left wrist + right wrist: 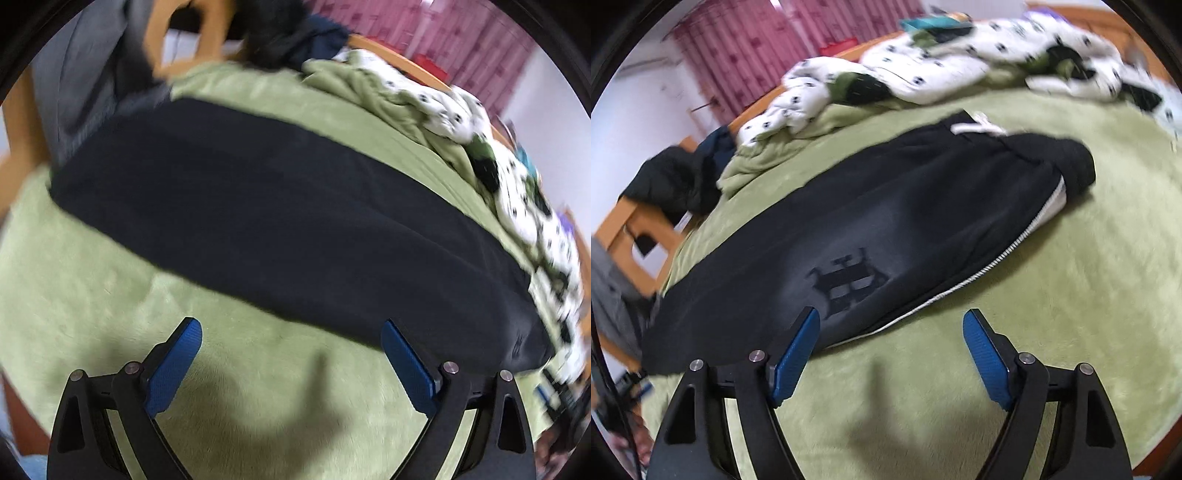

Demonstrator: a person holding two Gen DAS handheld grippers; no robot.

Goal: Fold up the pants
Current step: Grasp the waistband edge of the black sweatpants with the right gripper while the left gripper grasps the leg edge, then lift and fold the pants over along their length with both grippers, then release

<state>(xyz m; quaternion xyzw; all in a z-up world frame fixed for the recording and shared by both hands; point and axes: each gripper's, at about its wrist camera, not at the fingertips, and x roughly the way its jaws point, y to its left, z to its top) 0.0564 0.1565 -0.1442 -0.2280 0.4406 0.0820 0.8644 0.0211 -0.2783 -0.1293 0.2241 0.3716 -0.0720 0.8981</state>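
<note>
In the left wrist view, the left gripper (291, 332) has its 2 blue fingers (173, 369) spread wide apart, and nothing is held between them. Under the gripper and in the gap of the fingers lies a green blanket (92, 295), which carries a dark shadow there. The black pants (277, 221) lie flat on the blanket just ahead of the fingertips, as a long band going from far left to near right; the right fingertip is at the near edge of the pants, but I cannot tell if it touches the cloth. Beyond the pants, to the right, a white quilt with black spots (443, 110) is bunched up. Far ahead on the left there is a wooden frame (207, 40), and a pink curtain (443, 33) hangs far ahead on the right. The view is blurred. In the right wrist view, the right gripper (890, 325) is also wide open and empty, over the green blanket (1071, 295). The pants (886, 214) lie ahead and to the left of it, and the left fingertip stands in front of their near edge. A white zipper line (1015, 251) runs along this edge, and a white drawstring (979, 127) lies at the far end. A dark printed mark (846, 284) is seen just ahead of the left finger. The spotted quilt (923, 74) is far ahead, with a dark heap of clothes (676, 181) far on the left.
</note>
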